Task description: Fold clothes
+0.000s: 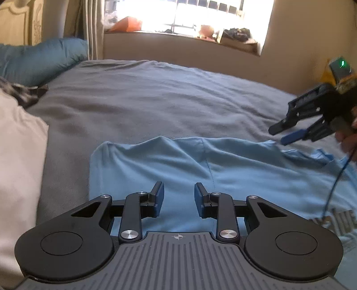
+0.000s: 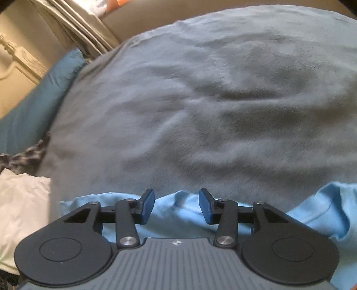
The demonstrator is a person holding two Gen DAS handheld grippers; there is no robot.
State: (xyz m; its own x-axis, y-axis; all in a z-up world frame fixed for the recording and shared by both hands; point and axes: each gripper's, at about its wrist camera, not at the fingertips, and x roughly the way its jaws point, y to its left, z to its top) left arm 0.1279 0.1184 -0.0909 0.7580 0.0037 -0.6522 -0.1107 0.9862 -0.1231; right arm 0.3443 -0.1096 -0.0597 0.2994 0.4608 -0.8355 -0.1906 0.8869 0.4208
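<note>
A light blue shirt [image 1: 178, 169] lies spread out on a bed with a soft grey blanket [image 1: 156, 100]. The shirt sits at the near edge of the bed, close to both cameras, and it has some bumps and folds in it. A line of stitching runs down its middle, and some dark print shows near its right side.

The left gripper [image 1: 179, 198] hangs just over the near part of the shirt. Its two blue-tipped fingers [image 1: 158, 198] are wide apart and hold nothing.

The right gripper [image 2: 176, 206] is over the far edge of the shirt, where the blue cloth meets the grey blanket. Its fingers [image 2: 148, 206] are also wide apart with nothing between them. In the left camera this same gripper shows at the right side, up above the shirt's crumpled right corner, with a hand [image 1: 348, 138] holding it and a thin dark wire hanging down.

A white cloth [image 1: 20, 167] lies at the left, beside the shirt but not touching it. A teal pillow [image 1: 40, 60] rests at the far left end of the bed, with a dark patterned cloth [image 1: 24, 91] in front of it. Behind the bed is a bright window [image 1: 189, 15] with things on its sill
</note>
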